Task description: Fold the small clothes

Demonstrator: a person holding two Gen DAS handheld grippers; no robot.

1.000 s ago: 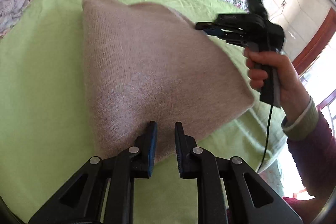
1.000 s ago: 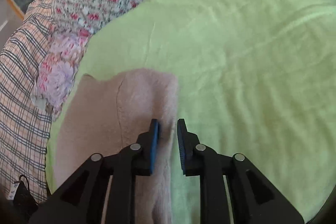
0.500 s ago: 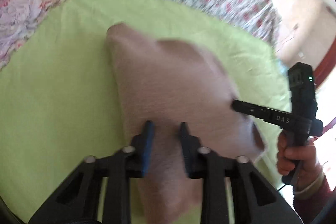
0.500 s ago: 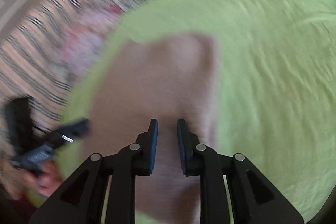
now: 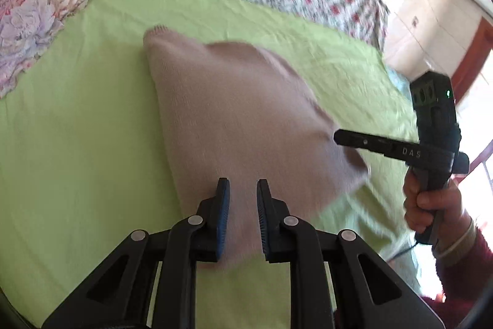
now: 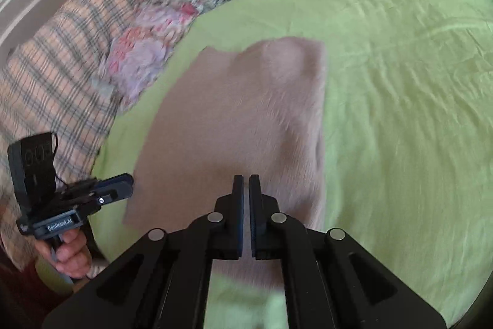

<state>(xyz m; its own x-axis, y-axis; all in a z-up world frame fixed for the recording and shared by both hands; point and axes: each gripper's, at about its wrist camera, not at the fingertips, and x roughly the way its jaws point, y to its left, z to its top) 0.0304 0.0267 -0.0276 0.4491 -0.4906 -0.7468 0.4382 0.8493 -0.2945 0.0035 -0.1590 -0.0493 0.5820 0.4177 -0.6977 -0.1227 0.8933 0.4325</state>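
Pink knit garment (image 5: 234, 119) (now smaller) lies between parted left tongs (image 5: 243, 199); right tongs (image 6: 246, 190) closed empty.

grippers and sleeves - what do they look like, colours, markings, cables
Both are black plastic two-finger tools with blue ribbed pads and silver pivot rivets. The right gripper bears white letters "DAS", a green light on its top block, a black cable below its handle. The left gripper carries a white label on its side. Dark red fuzzy sleeve with a pale striped cuff.
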